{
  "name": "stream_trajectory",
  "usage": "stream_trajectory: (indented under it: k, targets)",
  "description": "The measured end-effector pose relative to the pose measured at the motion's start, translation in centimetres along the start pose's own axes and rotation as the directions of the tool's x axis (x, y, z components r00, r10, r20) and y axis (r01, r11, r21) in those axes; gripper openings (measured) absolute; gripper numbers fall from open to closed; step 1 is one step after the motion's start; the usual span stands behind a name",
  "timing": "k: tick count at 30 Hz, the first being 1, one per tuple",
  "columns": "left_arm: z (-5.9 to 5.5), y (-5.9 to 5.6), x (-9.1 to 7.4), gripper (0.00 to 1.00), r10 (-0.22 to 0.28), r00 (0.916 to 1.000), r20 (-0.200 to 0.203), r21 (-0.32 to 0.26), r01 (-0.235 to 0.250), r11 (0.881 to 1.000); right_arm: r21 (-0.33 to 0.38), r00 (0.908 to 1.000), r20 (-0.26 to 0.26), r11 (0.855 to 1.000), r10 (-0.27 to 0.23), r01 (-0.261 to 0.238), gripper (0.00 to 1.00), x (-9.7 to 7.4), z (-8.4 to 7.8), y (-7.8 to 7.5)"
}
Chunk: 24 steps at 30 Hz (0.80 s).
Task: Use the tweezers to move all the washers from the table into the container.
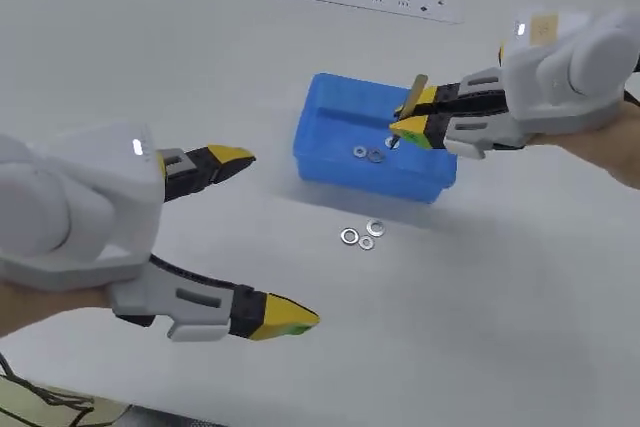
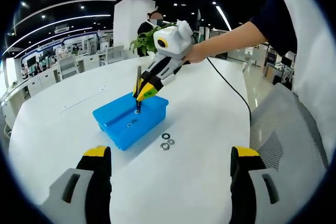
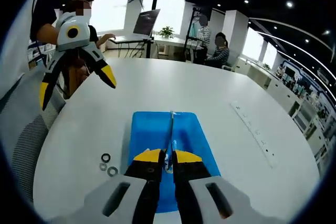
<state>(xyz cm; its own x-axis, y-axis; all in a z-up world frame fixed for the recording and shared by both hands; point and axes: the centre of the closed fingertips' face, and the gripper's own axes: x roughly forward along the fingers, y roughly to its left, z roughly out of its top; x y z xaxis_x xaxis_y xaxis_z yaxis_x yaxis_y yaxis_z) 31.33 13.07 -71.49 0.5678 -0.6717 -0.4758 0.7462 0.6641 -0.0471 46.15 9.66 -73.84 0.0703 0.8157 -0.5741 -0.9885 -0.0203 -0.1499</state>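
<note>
Head view: right gripper (image 1: 405, 117) clamps tweezers (image 1: 416, 90) tip-down in the container (image 1: 330, 165), likely for a drop; three washers (image 1: 362, 235) wait at its six o'clock, left gripper (image 1: 275, 237) agape.

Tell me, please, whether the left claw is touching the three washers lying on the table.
Apart. The head view shows the open left claw with bare table between its tips and the washers, which lie beside the blue container.
</note>
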Motion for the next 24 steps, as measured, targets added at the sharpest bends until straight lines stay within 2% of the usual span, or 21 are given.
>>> stream_trajectory:
  k: [4, 8, 12, 20, 24]
  targets:
    - [-0.3, 0.2, -0.1, 1.00, 0.004, 0.9999, -0.009, -0.005, -0.004, 1.000, 0.006, 0.9996, -0.021, 1.000, 0.017, -0.017, 0.08, 0.4, -0.9, 0.1]
    - [-0.5, 0.4, -0.1, 1.00, 0.008, 0.9998, -0.018, -0.009, -0.008, 1.000, 0.016, 0.9996, -0.019, 1.000, 0.020, -0.020, 0.08, 0.4, -1.1, 0.3]
    - [-0.2, 0.0, 0.0, 1.00, -0.008, 0.9999, -0.008, -0.014, 0.008, 1.000, 0.018, 0.9996, -0.019, 1.000, 0.023, -0.023, 0.08, 0.6, -1.3, 0.6]
    - [0.0, 0.0, 0.1, 1.00, -0.007, 1.0000, -0.007, -0.008, 0.007, 1.000, 0.019, 0.9997, -0.022, 1.000, 0.010, -0.009, 0.09, 0.2, -1.2, 0.5]
    - [-0.1, -0.4, 0.2, 0.99, -0.021, 0.9997, -0.010, -0.011, 0.021, 1.000, 0.051, 0.9999, 0.003, 0.999, -0.013, 0.012, 0.09, -0.2, -0.6, 0.0]
